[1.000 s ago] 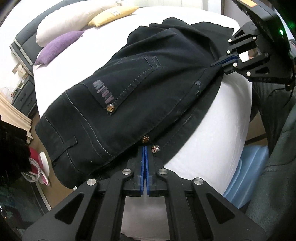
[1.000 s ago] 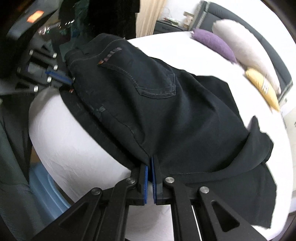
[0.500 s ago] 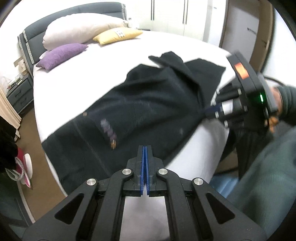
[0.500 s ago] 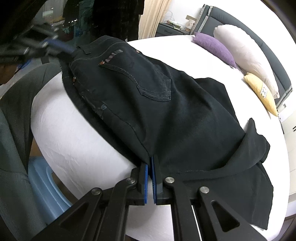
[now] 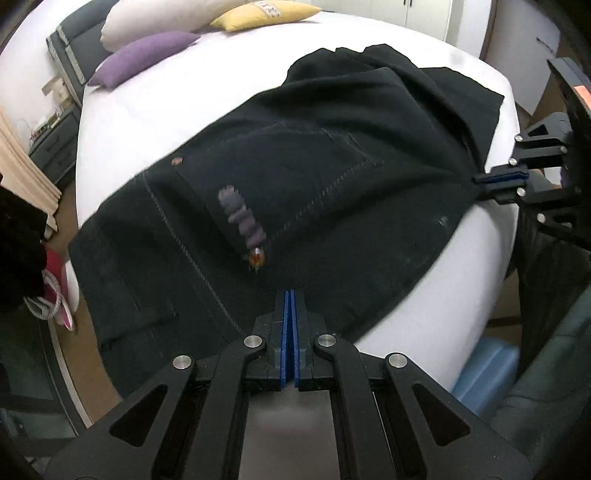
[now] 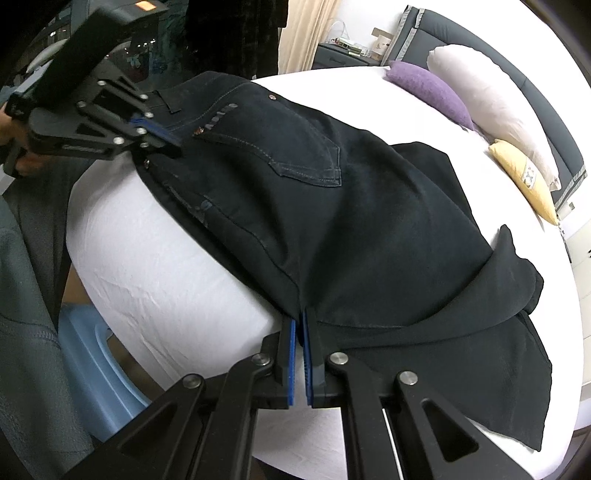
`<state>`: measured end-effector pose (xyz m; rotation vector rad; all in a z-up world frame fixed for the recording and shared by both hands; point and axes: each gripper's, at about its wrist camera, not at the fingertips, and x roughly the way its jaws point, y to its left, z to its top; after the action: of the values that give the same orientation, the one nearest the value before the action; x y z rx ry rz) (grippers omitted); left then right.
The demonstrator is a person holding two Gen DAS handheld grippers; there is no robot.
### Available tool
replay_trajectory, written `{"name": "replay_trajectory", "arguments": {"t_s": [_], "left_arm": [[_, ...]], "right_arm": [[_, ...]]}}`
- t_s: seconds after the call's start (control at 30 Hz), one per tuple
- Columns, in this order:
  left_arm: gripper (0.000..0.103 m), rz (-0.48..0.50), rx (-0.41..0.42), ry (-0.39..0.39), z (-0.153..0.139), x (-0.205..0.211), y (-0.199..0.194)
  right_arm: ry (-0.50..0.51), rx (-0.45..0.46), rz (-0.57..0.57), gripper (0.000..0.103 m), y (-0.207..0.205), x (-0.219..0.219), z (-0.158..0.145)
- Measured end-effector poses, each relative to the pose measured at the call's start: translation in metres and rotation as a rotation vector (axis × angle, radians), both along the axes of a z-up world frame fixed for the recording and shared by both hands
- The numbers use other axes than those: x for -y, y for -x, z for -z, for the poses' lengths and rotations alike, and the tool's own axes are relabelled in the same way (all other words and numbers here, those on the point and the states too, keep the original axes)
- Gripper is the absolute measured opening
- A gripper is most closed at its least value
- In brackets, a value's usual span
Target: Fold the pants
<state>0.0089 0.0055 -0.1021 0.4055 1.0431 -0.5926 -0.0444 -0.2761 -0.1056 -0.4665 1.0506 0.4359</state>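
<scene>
Black jeans lie across the near edge of a round white bed, back pocket up, legs bunched toward the far side. In the right wrist view the jeans spread from waistband at left to crumpled legs at right. My left gripper is shut, its tips over the waist edge near a copper rivet; it also shows in the right wrist view at the waistband. My right gripper is shut on the jeans' side seam edge; it also shows in the left wrist view.
A purple pillow, a white pillow and a yellow pillow lie at the headboard. A blue stool stands by the bed edge. A nightstand and a pink bag are left. The person's grey clothing is close.
My left gripper swung away from the waistband with the view blurred, then came back over the waist edge. The jeans now lie flatter on the bed. My right gripper kept its hold.
</scene>
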Motion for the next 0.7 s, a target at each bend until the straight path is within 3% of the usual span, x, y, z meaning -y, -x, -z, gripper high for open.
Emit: {"name": "replay_trajectory", "arguments": {"t_s": [0.17,0.4,0.5,0.6,0.7], "left_arm": [[0.000,-0.007,-0.014,-0.029,0.004,-0.005,0.007],[0.001,0.052,-0.016,-0.103,-0.008,-0.007,0.015],[0.001,0.023,0.005,-0.100,-0.021,-0.008,0.010],[0.001,0.001,0.030,-0.005,-0.041,0.008,-0.006],[0.001,0.018,0.030,0.074,-0.048,0.048,-0.026]], "right_arm": [[-0.025,-0.014,0.023,0.009,-0.002,0.004,-0.007],[-0.291,0.042,0.157,0.010,-0.025,0.039,-0.064],[-0.397,0.044,0.200,0.013,-0.039,0.048,-0.071],[-0.388,-0.003,0.219,0.013,-0.048,0.046,-0.048],[-0.330,-0.126,0.294,0.013,-0.051,0.050,-0.001]]}}
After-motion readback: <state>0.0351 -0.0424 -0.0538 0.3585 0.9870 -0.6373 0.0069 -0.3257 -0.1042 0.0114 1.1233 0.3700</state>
